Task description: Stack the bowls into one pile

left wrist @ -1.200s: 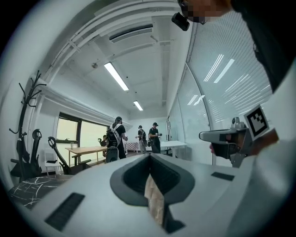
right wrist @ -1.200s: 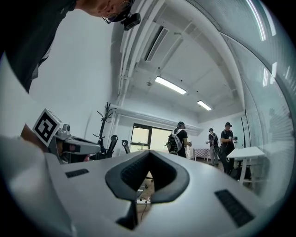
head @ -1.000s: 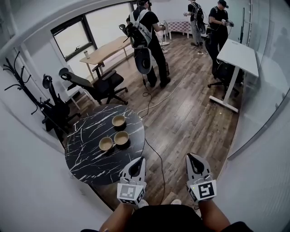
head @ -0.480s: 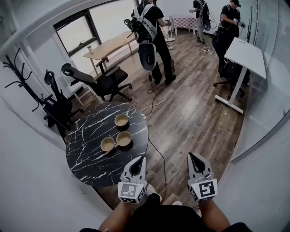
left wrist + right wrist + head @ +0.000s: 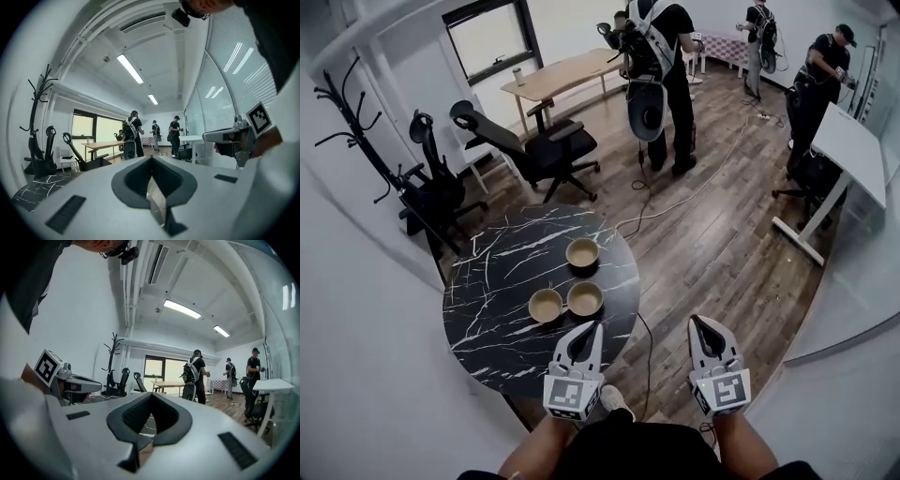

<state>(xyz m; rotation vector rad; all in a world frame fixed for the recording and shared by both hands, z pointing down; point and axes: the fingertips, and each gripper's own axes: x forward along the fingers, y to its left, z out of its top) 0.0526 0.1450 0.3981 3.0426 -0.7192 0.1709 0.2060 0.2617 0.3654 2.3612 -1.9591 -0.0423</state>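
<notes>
Three tan bowls stand apart on the round black marble table (image 5: pixel 497 309): one at the far side (image 5: pixel 582 253) and two side by side nearer me, the left one (image 5: pixel 546 305) and the right one (image 5: pixel 585 298). My left gripper (image 5: pixel 592 327) is shut and empty, its tip over the table's near edge just short of the right-hand near bowl. My right gripper (image 5: pixel 697 322) is shut and empty over the wooden floor, right of the table. In the left gripper view (image 5: pixel 151 159) and the right gripper view (image 5: pixel 151 394) the jaws meet with nothing between them; no bowl shows there.
A black office chair (image 5: pixel 534 150) and a coat rack (image 5: pixel 356 122) stand behind the table. A cable (image 5: pixel 675 202) runs across the floor. Three people stand at the back near a wooden desk (image 5: pixel 572 75). A white desk (image 5: pixel 853 141) is at the right.
The table and bowls have come nearer and shifted right in the head view. Both grippers have moved toward the table; the left tip now reaches its near edge. Both stay shut.
</notes>
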